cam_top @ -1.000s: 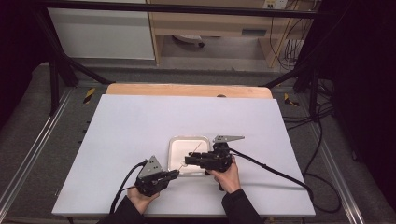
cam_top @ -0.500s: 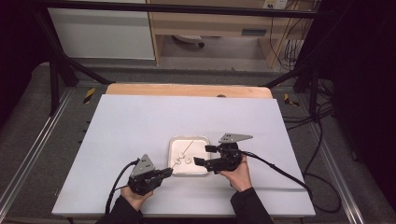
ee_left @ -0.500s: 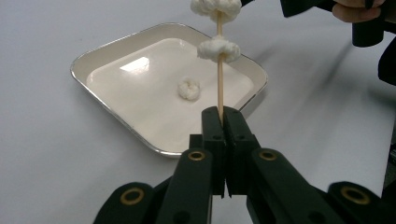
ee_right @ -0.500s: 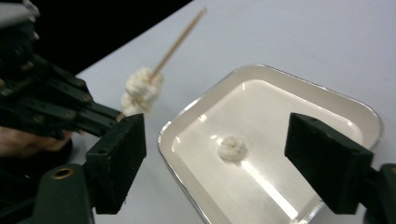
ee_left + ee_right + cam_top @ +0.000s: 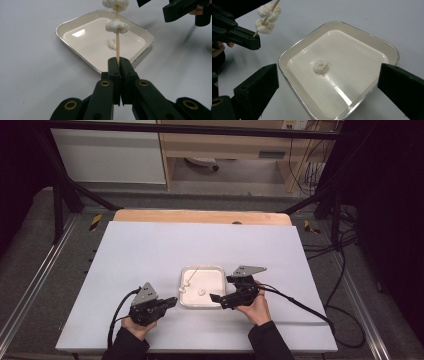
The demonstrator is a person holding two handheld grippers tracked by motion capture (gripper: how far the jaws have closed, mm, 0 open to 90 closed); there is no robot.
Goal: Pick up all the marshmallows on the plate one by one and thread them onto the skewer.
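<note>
Above the white tray (image 5: 75, 27), the left tool (image 5: 117, 61) is pinching a wooden skewer (image 5: 117, 47) with two white pieces (image 5: 116, 25). The right tool (image 5: 327, 85) has just been opening, empty, around a third piece (image 5: 320, 66) lying in the tray.

The right gripper (image 5: 216, 292), whose jaws sit close together over the tray (image 5: 216, 270) a second ago, now has them spread wide; they have just been opening, and nothing lies between them but the tray's near part, with one white piece (image 5: 320, 66) lying loose on the tray floor ahead of the fingers. That hand now sits at the tray's right edge rather than over it. The left gripper (image 5: 173, 300) has drawn back from the tray's left rim towards the person, carrying the skewer (image 5: 117, 47) pinched at its fingertips; two white pieces (image 5: 116, 25) ride on the stick beyond the fingers.
</note>
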